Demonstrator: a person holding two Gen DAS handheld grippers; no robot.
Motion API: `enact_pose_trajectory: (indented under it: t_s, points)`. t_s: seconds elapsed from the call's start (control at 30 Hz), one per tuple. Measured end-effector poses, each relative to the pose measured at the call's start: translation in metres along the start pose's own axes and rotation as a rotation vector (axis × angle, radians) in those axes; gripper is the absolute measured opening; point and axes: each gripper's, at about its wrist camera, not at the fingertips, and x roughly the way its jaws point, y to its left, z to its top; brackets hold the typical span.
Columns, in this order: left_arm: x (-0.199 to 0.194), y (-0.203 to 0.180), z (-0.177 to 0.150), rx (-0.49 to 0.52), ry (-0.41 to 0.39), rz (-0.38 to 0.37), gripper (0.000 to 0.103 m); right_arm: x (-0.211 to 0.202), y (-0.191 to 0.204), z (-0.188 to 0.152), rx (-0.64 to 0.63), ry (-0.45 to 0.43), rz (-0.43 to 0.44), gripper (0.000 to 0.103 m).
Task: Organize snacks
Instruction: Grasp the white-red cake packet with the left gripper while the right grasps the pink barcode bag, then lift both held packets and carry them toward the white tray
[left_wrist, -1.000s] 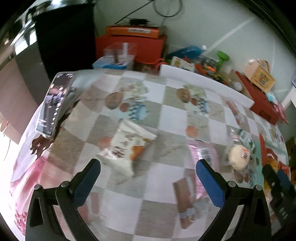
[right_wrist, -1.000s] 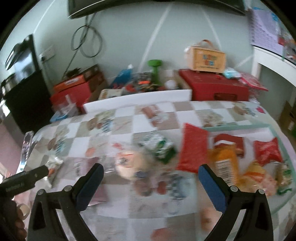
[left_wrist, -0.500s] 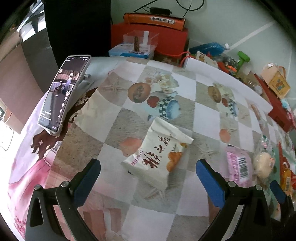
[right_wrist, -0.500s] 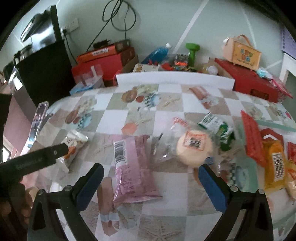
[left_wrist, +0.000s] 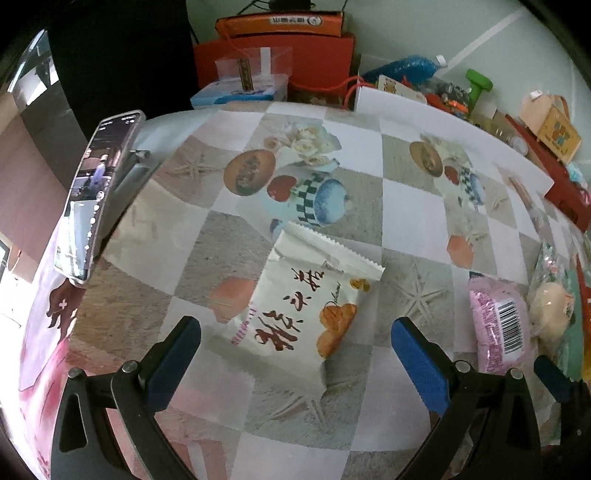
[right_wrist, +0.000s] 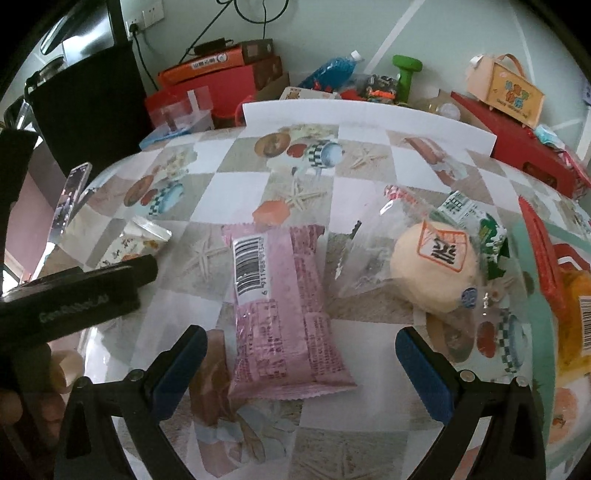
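Observation:
A white snack packet with red characters (left_wrist: 303, 302) lies on the checked tablecloth, just ahead of my open, empty left gripper (left_wrist: 295, 350); it also shows in the right wrist view (right_wrist: 136, 243). A pink packet with a barcode (right_wrist: 284, 302) lies lengthwise between the spread fingers of my open, empty right gripper (right_wrist: 301, 365); it also shows in the left wrist view (left_wrist: 498, 321). A round bun in a clear bag (right_wrist: 432, 269) and a green packet (right_wrist: 476, 221) lie to its right.
A phone (left_wrist: 96, 192) stands propped at the table's left edge. A teal tray (right_wrist: 532, 332) at the right holds red and orange packets (right_wrist: 576, 314). Red boxes (right_wrist: 517, 144), a black bin (right_wrist: 88, 103) and clutter stand behind the table. The left gripper's body (right_wrist: 74, 299) shows at left.
Both grippers have come lower and nearer the table. The white packet now lies close before the left gripper. The right gripper swung left from the tray until the pink packet lies between its fingers.

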Motion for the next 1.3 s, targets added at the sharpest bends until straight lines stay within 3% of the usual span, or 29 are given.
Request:
enact_pose_trajectory:
  t_s: [0.33,0.47,0.67,0.77,0.9,1.3]
  points:
    - [0.013,-0.01,0.001,0.021,0.01,0.021,0.102,0.01,0.003,0.0,-0.006,0.013,-0.023,0.103]
    - [0.011,-0.012,0.0,0.014,0.007,0.013,0.095,0.009,0.004,0.0,-0.013,0.003,-0.039,0.102]
    - [0.006,-0.008,0.0,0.008,-0.009,0.005,0.073,0.004,0.003,0.003,-0.009,-0.035,-0.041,0.079]
    - [0.005,-0.009,0.0,0.014,-0.01,0.006,0.072,0.002,0.002,0.005,-0.009,-0.047,-0.033,0.063]
    - [0.005,-0.01,-0.001,0.017,-0.008,0.003,0.072,0.001,0.003,0.004,-0.018,-0.055,-0.024,0.053]
    - [-0.006,-0.012,-0.008,-0.009,-0.008,-0.027,0.071,-0.009,0.003,0.005,-0.022,-0.081,0.017,0.047]
